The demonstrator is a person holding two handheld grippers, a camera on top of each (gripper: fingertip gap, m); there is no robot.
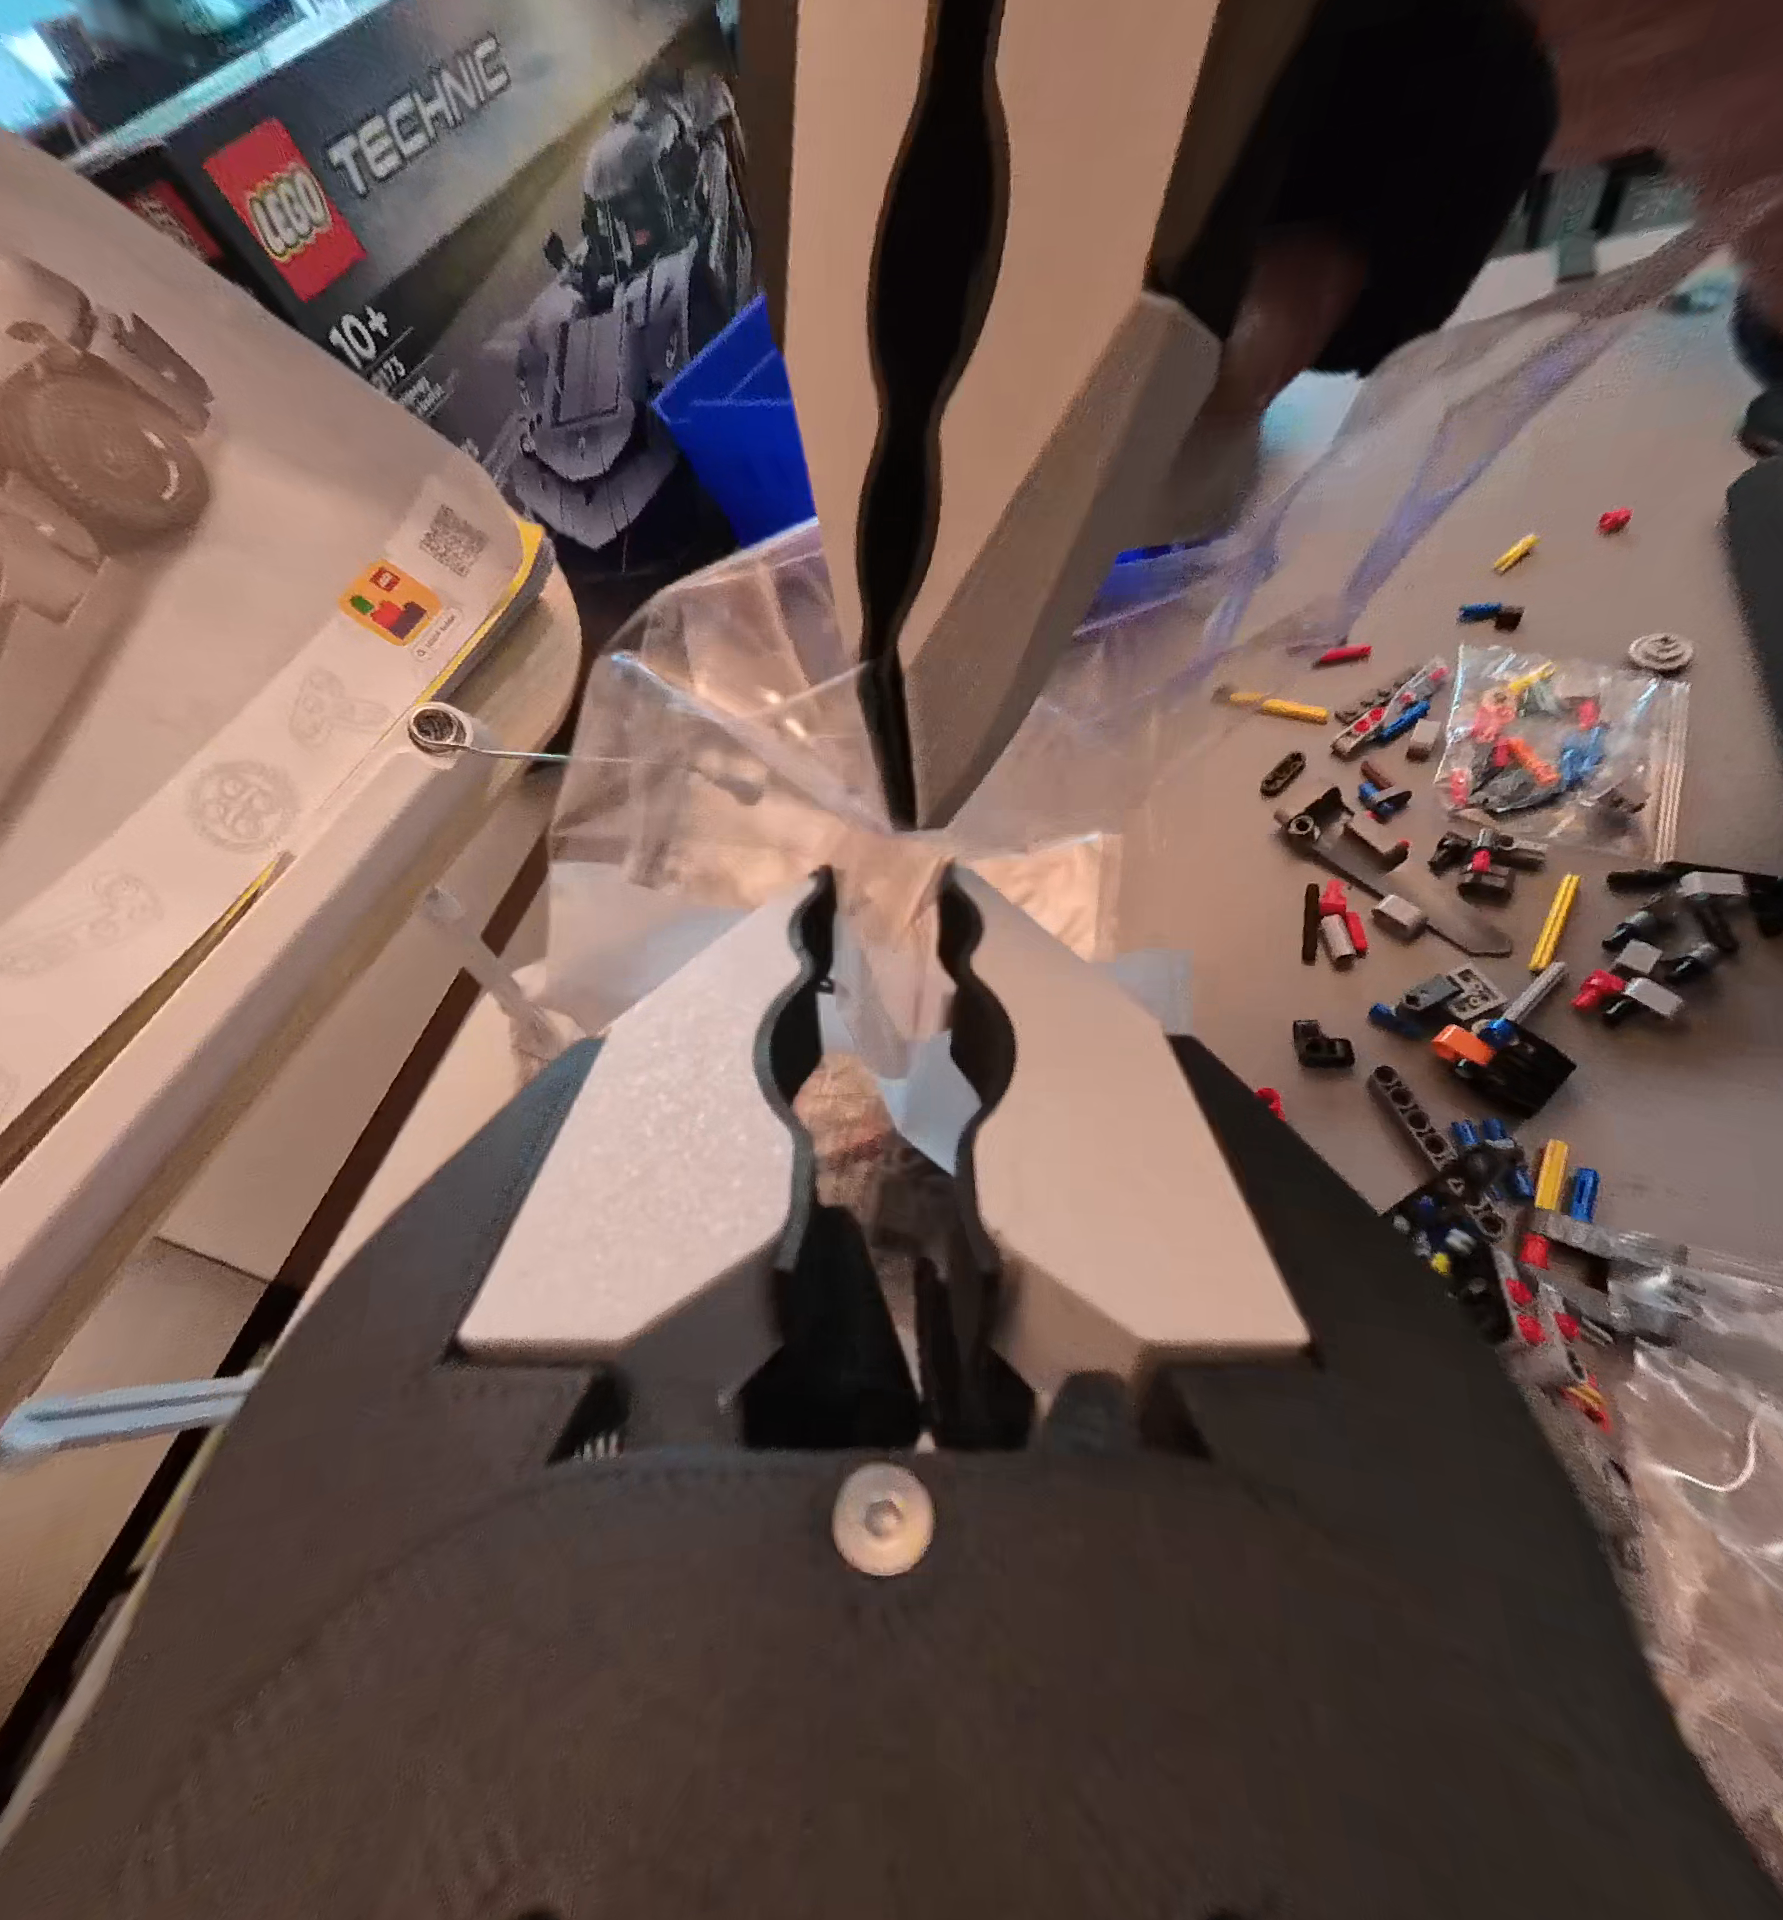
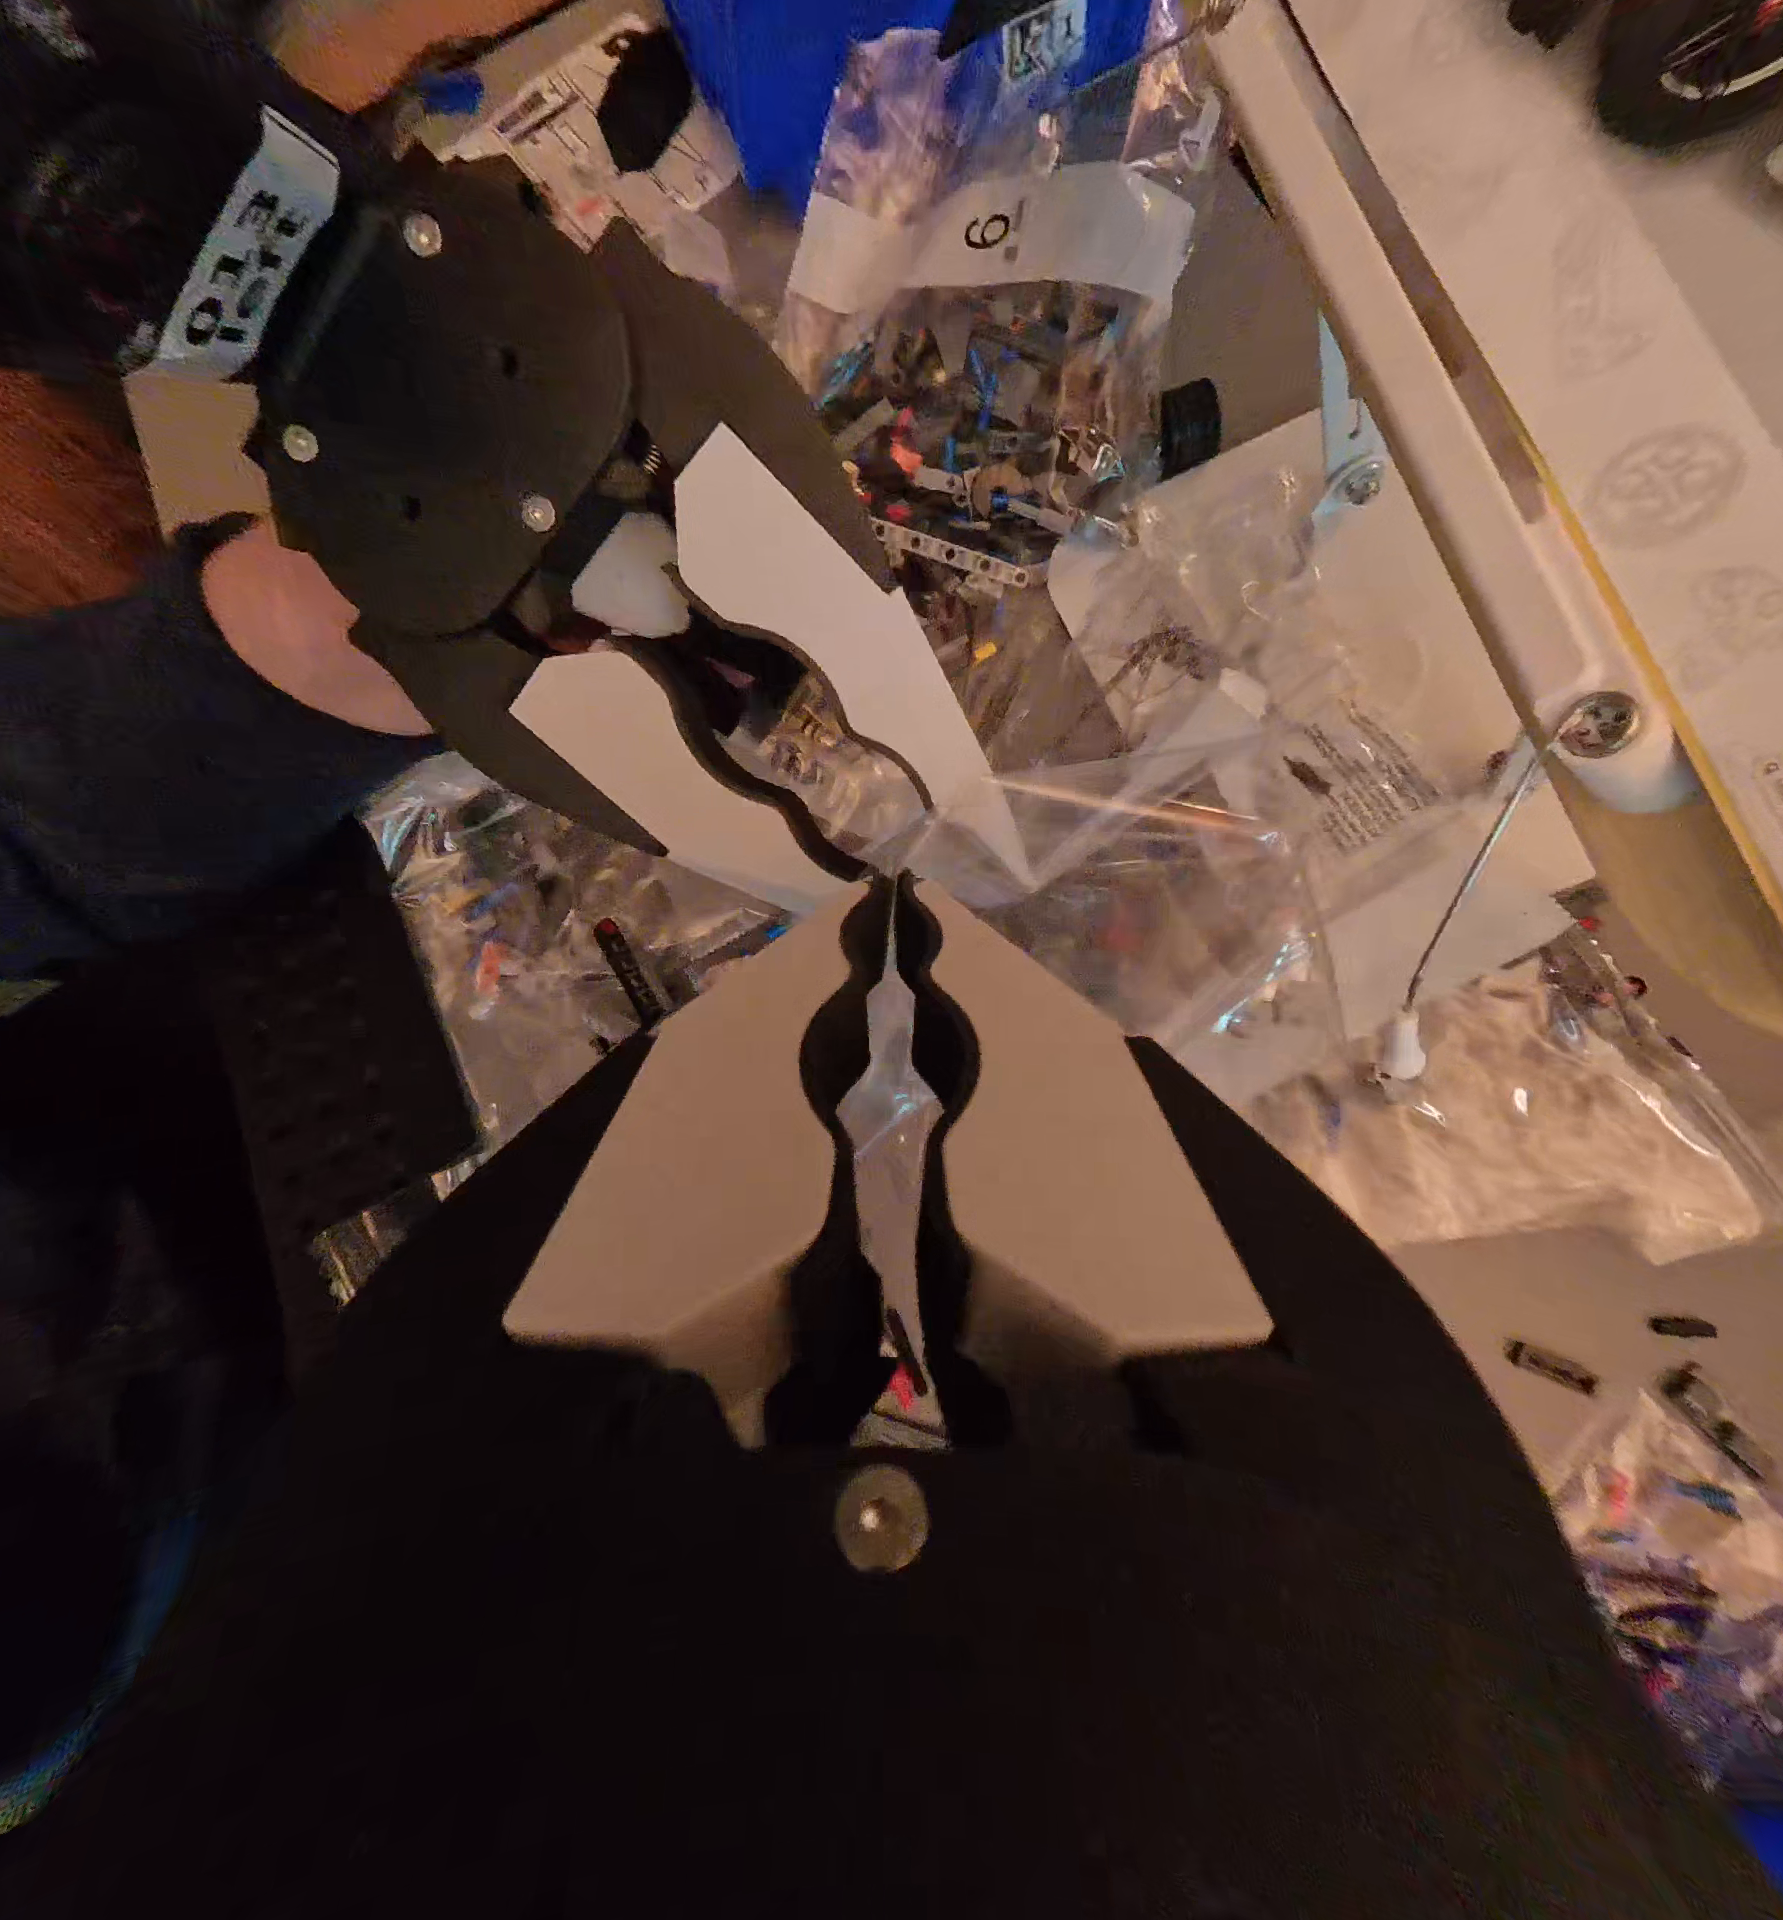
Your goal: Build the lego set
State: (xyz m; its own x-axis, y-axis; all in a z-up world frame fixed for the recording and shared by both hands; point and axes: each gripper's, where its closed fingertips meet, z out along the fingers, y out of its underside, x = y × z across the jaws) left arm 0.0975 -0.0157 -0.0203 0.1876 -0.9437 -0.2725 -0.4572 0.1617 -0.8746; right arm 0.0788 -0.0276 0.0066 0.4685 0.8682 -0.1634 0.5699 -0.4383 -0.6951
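A clear plastic bag (image 1: 721, 748) is held in the air between both grippers. My left gripper (image 1: 889, 883) is shut on a bunched corner of it, and plastic fills the gap between its fingers. My right gripper (image 1: 902, 816) comes down from above, tip to tip with the left, and is shut on the same corner. In the right wrist view my right gripper (image 2: 889, 883) pinches a strip of the bag (image 2: 1126, 831). My left gripper (image 2: 892, 842) reaches in from the upper left. Loose Lego pieces (image 1: 1438, 935) lie on the grey table to the right.
An open instruction booklet (image 1: 139, 582) on a stand is at the left, with the Lego box (image 1: 430, 229) and a blue bin (image 1: 736, 426) behind it. A small sealed bag of parts (image 1: 1552, 727) lies among the loose pieces. More bags of parts (image 2: 970, 416) lie below the grippers.
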